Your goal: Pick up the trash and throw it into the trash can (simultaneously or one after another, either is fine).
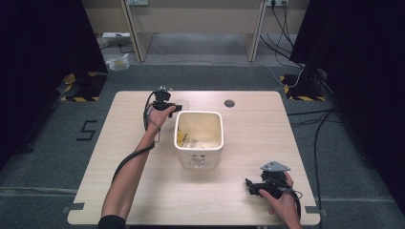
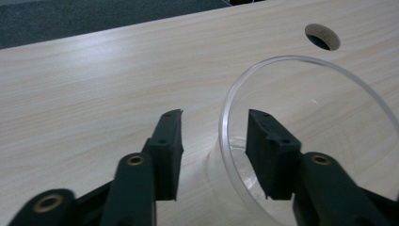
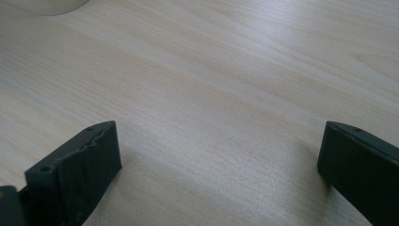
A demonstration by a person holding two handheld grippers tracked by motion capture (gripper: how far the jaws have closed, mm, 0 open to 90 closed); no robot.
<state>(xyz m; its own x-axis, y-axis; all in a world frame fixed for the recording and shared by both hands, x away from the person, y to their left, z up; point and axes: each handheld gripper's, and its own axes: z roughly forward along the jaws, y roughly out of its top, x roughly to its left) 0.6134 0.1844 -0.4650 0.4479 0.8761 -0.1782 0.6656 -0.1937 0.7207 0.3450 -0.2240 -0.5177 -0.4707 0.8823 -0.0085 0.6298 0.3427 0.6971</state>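
At the far left of the table [image 1: 119,157], the left gripper [image 2: 214,141] straddles the near wall of a clear plastic cup [image 2: 301,141], one jaw outside, one inside, partly open and not yet pinching. The step looks like a grasp; closing on the rim comes next. The white bin [image 1: 198,139] sits mid-table, a yellow label inside unreadable. The right gripper [image 1: 261,186] rests wide open, empty, near the front right.

Pale wood-grain desk [image 1: 248,191], cream-white bin [image 1: 199,143] (yellow scrap inside), clear cup [image 2: 301,141], black left hand-held gripper [image 2: 214,141].
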